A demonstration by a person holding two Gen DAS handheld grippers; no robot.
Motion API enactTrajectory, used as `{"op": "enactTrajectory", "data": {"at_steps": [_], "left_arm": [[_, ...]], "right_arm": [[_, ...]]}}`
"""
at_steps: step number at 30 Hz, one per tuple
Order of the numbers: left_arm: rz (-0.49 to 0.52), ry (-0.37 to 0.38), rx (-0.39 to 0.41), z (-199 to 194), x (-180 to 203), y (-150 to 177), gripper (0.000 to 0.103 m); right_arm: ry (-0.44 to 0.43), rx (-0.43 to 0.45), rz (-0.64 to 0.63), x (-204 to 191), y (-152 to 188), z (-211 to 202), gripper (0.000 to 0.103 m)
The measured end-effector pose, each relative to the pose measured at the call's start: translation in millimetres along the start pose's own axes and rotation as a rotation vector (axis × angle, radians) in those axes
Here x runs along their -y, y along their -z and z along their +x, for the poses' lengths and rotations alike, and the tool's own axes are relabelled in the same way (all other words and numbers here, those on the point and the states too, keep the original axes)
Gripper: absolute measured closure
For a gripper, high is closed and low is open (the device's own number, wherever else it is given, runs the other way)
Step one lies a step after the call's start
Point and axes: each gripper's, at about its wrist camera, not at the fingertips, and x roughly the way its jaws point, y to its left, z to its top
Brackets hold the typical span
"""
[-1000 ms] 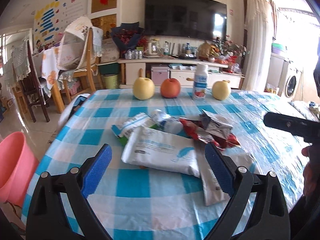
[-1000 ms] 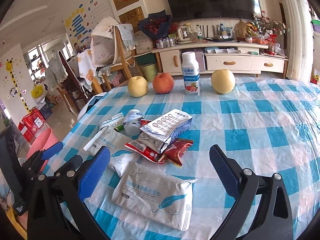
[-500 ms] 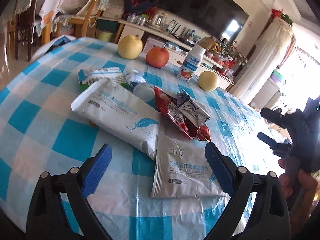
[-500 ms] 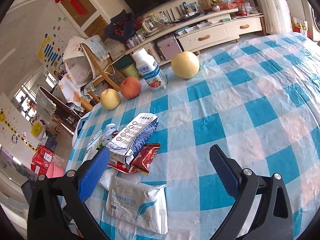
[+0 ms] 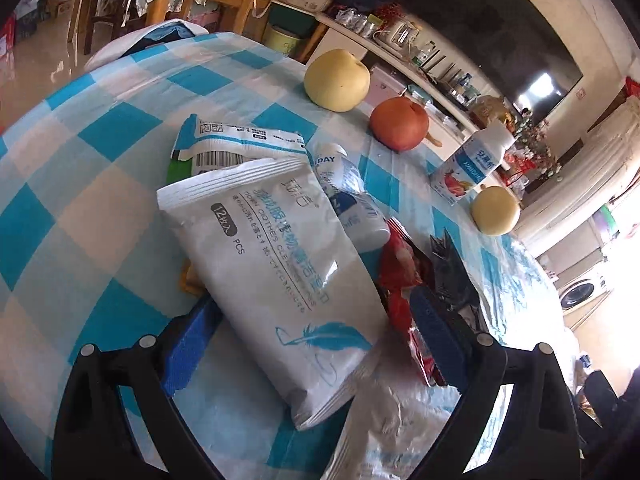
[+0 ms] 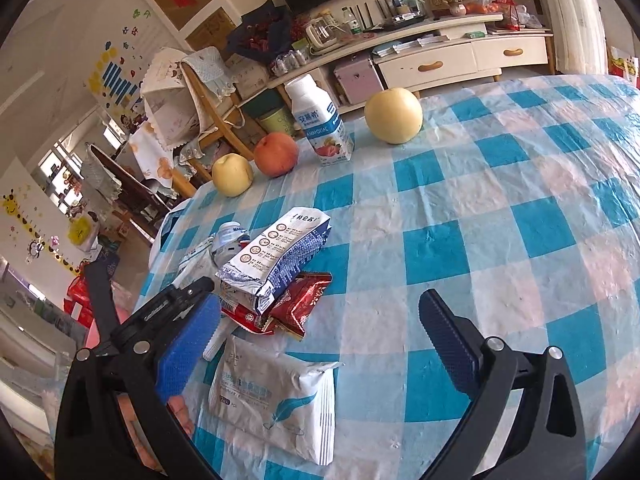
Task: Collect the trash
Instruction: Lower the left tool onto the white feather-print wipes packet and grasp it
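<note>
white plastic wipes pack [image 5: 280, 272] lying mid-pile near table [image 5: 60, 200] edge, looking light, soft, slippery; left gripper [image 5: 308, 336] fingers apart, straddling pack; right gripper [image 6: 320, 344] gaping, idling; pinching pack's narrow sides advisable.

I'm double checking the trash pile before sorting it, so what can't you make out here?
- Left wrist view: yellow scrap, mostly under the large white wipes pack.
- Left wrist view: second white pack, cut off by the bottom edge.
- Right wrist view: crushed bottle, partly behind the white-and-blue snack bag.

My jaws: blue pads, black arms. Surface [image 6: 480, 208]: blue-and-white check. Pouch [image 5: 280, 272]: white, blue feather. Wrapper [image 6: 300, 304]: red. Pears [image 6: 394, 116]: yellow.
</note>
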Motion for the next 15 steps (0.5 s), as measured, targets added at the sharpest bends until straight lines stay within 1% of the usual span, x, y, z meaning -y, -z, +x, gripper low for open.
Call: {"op": "enactTrajectory", "data": {"at_steps": [3,8,15], "left_arm": [[0.065,-0.074,-0.019,15,11,-13,0.009],[0.241,-0.216,-0.054,34,28,-24,0.009],[0.321,-0.317,-0.079,50,40,-38,0.008]], "right_arm": [[-0.013,-0.005,0.014,5,-1,-1,0.005],[-0.034,-0.018,0.036,9,-1,0,0.005],[-0.046,-0.056,0.013,2,1,8,0.005]]}}
